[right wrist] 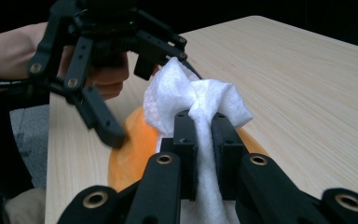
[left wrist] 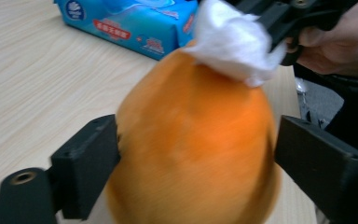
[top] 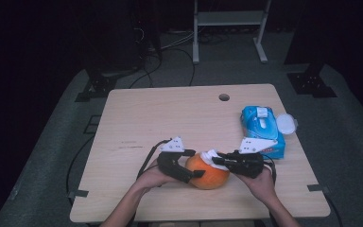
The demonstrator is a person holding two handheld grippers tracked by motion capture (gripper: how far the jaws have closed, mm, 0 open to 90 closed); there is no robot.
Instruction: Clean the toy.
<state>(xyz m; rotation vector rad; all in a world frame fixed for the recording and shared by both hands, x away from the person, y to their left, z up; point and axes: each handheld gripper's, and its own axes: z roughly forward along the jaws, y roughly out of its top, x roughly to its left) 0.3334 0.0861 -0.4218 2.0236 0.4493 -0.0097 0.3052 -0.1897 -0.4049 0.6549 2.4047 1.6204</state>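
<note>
An orange fruit (top: 210,176) lies on the wooden table (top: 170,118) near its front edge. My left gripper (top: 194,163) straddles the fruit (left wrist: 191,140) with wide jaws: one pad touches its side, the other stands just off it, so the gripper (left wrist: 198,154) is open. My right gripper (top: 216,160) is shut on a crumpled white wipe (top: 209,155) and holds it against the top of the fruit. In the right gripper view the wipe (right wrist: 186,98) bulges out past the clamped jaws of that gripper (right wrist: 204,126), over the fruit (right wrist: 130,149).
A blue pack of wet wipes (top: 262,130) with its round lid (top: 286,124) flipped open lies at the table's right edge. A cable hole (top: 224,97) sits near the far edge. A metal stand and cables are on the floor beyond.
</note>
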